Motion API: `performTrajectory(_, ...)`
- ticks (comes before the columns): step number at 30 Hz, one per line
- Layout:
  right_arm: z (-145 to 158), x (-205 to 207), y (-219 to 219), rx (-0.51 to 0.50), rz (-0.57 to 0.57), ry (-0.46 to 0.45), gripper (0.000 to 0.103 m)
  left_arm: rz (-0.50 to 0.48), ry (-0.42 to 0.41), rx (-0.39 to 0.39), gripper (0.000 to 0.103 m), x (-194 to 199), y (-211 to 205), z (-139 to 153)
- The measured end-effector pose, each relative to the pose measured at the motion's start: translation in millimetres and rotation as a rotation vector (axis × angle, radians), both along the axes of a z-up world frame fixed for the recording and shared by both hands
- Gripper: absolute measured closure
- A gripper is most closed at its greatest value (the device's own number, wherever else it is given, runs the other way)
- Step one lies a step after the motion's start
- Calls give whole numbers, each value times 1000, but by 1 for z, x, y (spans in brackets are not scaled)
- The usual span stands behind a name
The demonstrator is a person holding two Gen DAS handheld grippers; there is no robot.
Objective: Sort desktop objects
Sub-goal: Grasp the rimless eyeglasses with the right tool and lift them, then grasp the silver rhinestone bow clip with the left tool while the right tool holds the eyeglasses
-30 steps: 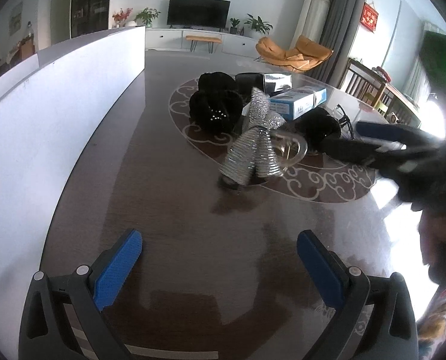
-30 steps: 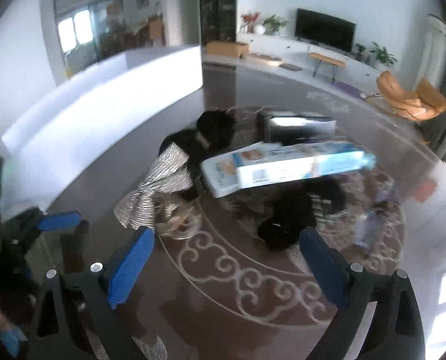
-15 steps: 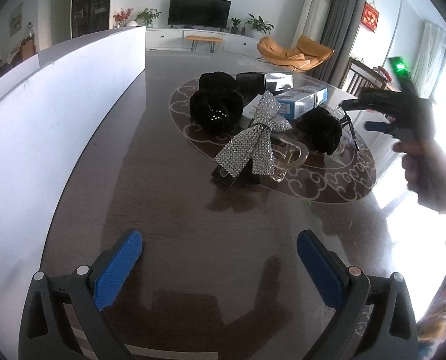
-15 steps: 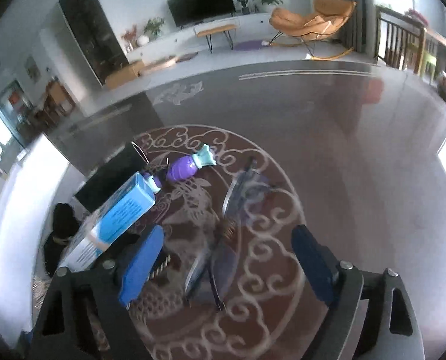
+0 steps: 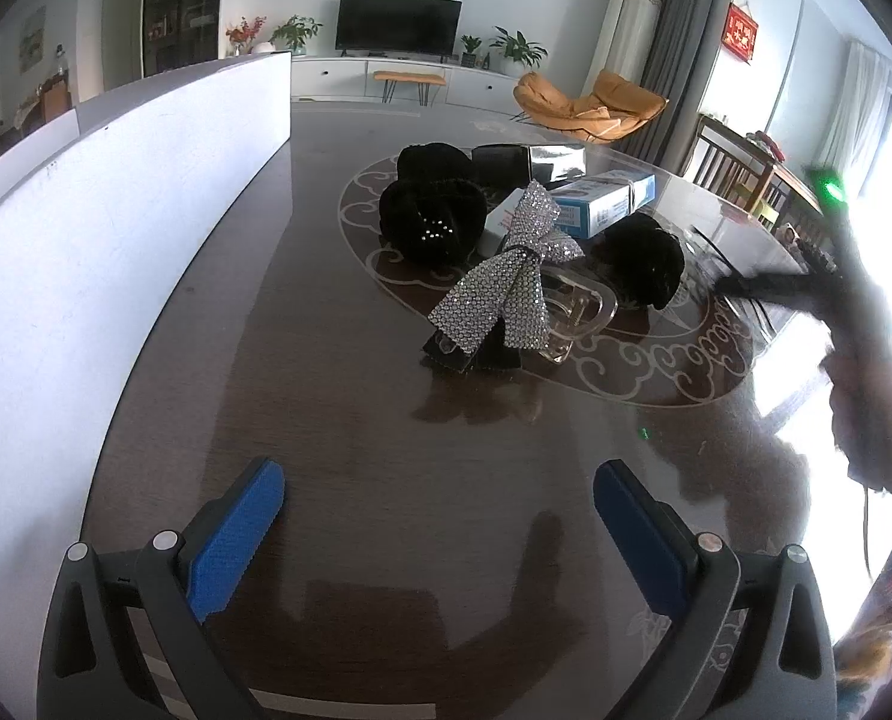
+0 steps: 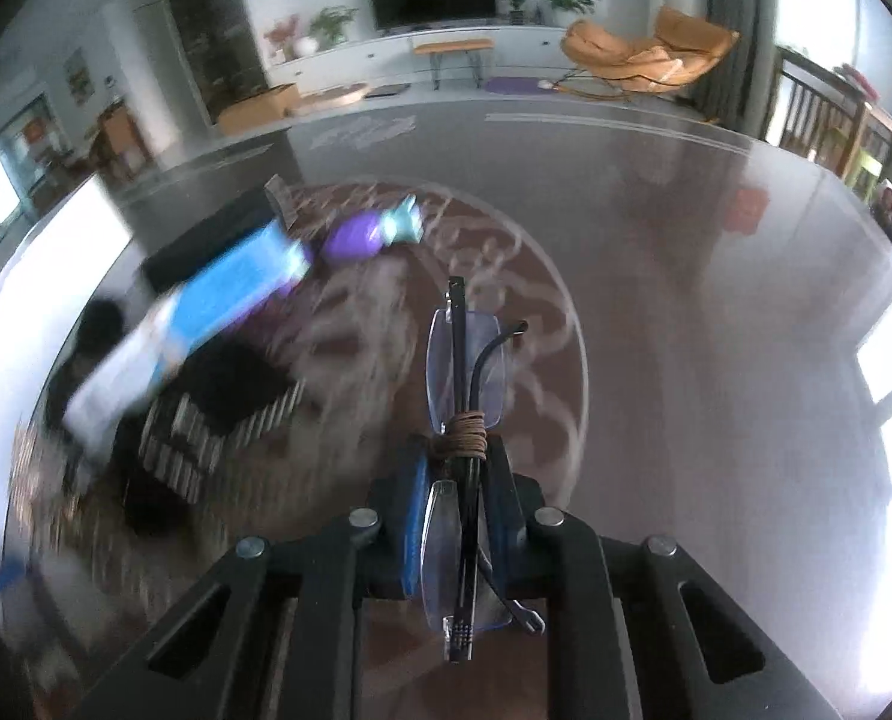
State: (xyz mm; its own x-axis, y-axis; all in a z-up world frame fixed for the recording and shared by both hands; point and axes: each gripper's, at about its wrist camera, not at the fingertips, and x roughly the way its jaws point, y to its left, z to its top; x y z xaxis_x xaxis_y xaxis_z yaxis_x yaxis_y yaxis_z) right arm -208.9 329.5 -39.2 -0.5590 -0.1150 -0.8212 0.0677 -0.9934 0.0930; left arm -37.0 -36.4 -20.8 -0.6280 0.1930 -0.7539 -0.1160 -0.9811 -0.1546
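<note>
A pair of folded rimless glasses with a brown cord wound round the middle stands edge-up between the blue pads of my right gripper. Its jaws are closing and the pads press on the frame. In the left wrist view that right gripper is a dark blur at the right, held by a hand. My left gripper hangs open over the dark table with nothing between its fingers. Beyond it lie a silver sequin bow, a clear hair claw, two black fluffy hair ties and a blue-and-white box.
A white partition board runs along the table's left side. A purple bottle and a striped dark hair clip lie left of the glasses. A black and silver box sits behind the pile.
My right gripper swung from the bow over to the glasses on the right and went from wide open to closed on them. The bow settled flatter on the table. The left gripper stayed put.
</note>
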Motion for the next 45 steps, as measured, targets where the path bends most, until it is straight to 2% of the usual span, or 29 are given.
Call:
performTrajectory(5, -5, 70, -7, 53, 97, 28, 84, 0, 0, 0, 0, 0, 0, 0)
performTrajectory(7, -8, 92, -13, 104, 123, 59, 80, -1, 0, -2, 0, 0, 0, 0)
performTrajectory(9, -12, 96, -17, 129, 135, 74, 59, -2, -2, -7, 0, 0, 0, 0)
performTrajectory(10, -12, 94, -17, 131, 135, 71, 39, -2, -2, -5, 0, 1, 0, 0)
performTrajectory(11, -14, 93, -17, 115, 132, 60, 28, -2, 0, -2, 0, 1, -1, 0)
performTrajectory(15, -16, 89, -19, 102, 146, 60, 19, -2, 4, 5, 0, 3, -1, 1)
performTrajectory(19, -21, 86, -28, 104, 182, 42, 4, -1, -2, -19, 0, 3, 2, 0)
performTrajectory(21, -21, 85, -27, 100, 180, 41, 4, -21, -19, -22, 0, -1, 5, 1)
performTrajectory(23, -21, 86, -27, 101, 180, 42, 4, -51, -32, 57, 0, -8, 2, 6)
performTrajectory(25, -22, 85, -28, 101, 180, 41, 4, -60, -19, 103, 0, -20, 0, 16)
performTrajectory(29, -22, 85, -27, 101, 180, 42, 4, -131, 1, 19, 0, -47, 19, 28)
performTrajectory(31, -22, 85, -27, 101, 180, 42, 4, -193, -32, -47, 0, -63, 40, 24)
performTrajectory(35, -22, 85, -27, 101, 181, 42, 4, -271, -53, -105, 1, -78, 66, 13)
performTrajectory(36, -22, 85, -27, 101, 181, 42, 4, -275, -50, -107, 25, -79, 69, 11)
performTrajectory(37, -22, 85, -27, 101, 181, 42, 4, -251, -44, -143, 52, -79, 70, 9)
performTrajectory(39, -22, 85, -27, 101, 181, 42, 4, -212, -24, -167, 52, -72, 67, 9)
performTrajectory(41, -22, 85, -28, 101, 181, 42, 4, -180, -20, -152, 53, -57, 61, 7)
performTrajectory(45, -22, 85, -27, 101, 181, 42, 4, -104, -25, -126, 52, -6, 42, 4)
